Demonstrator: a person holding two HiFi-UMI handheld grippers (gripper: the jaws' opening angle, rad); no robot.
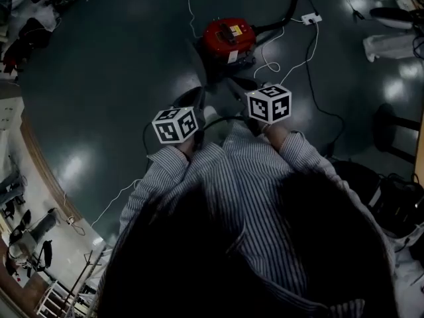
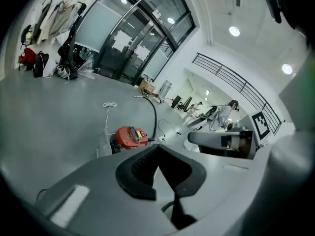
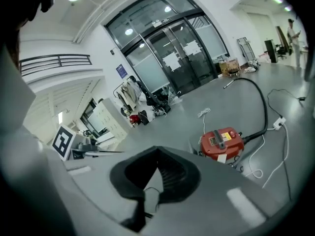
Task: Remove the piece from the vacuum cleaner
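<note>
The vacuum cleaner [image 1: 228, 40] sits on the floor [image 1: 126, 65], upper middle of the head view, well apart from you. Your left gripper [image 2: 158, 162] and right gripper [image 3: 157, 165] are both closed on nothing. Step in close and open one before you reach; steady the red body with the other. The piece is probably the black hose [image 1: 286, 12], though it's too small to tell.

No readable text anywhere
</note>
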